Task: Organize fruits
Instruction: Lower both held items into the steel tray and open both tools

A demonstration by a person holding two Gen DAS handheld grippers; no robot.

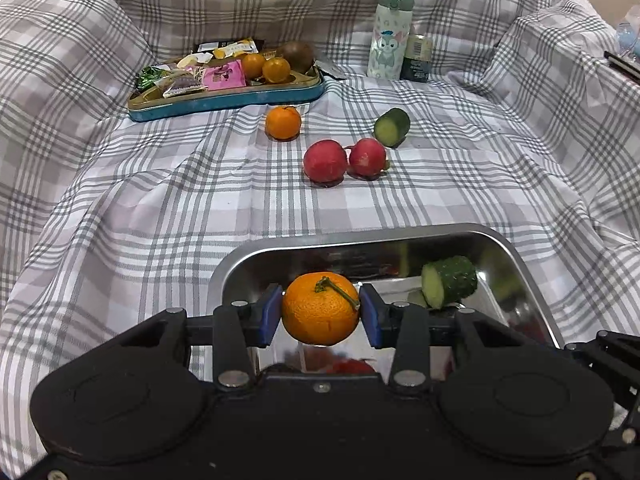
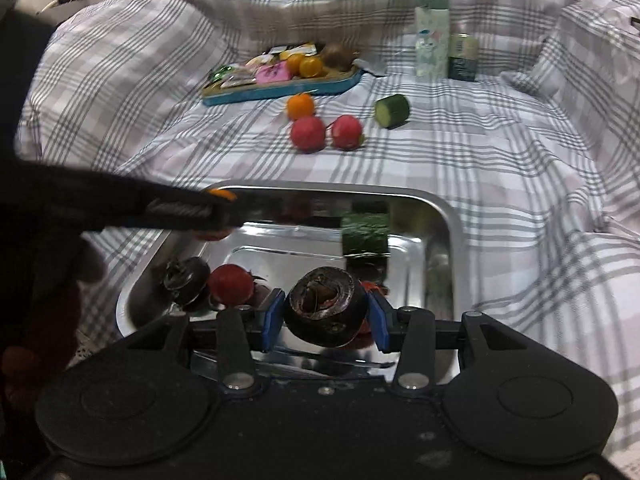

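Note:
My left gripper [image 1: 320, 314] is shut on an orange mandarin [image 1: 320, 308] with a green stem, held over the steel tray [image 1: 520, 256]. A cucumber piece [image 1: 450, 280] lies in that tray. My right gripper [image 2: 326, 316] is shut on a dark round fruit [image 2: 326, 310] with a rough hollowed top, low over the same steel tray [image 2: 444, 216]. Inside lie another dark fruit [image 2: 186, 280], a red fruit [image 2: 231, 284] and a cucumber piece [image 2: 365, 234]. On the cloth beyond sit an orange [image 1: 283, 122], two red fruits [image 1: 325, 161] and a cucumber piece [image 1: 392, 127].
A blue tin [image 1: 224, 100] with snack packets and several fruits stands at the back left. A pale bottle [image 1: 390, 32] and a small can [image 1: 418, 58] stand at the back right. The left tool's blurred dark body [image 2: 160, 212] crosses the tray's left side. The checked cloth rises in folds all round.

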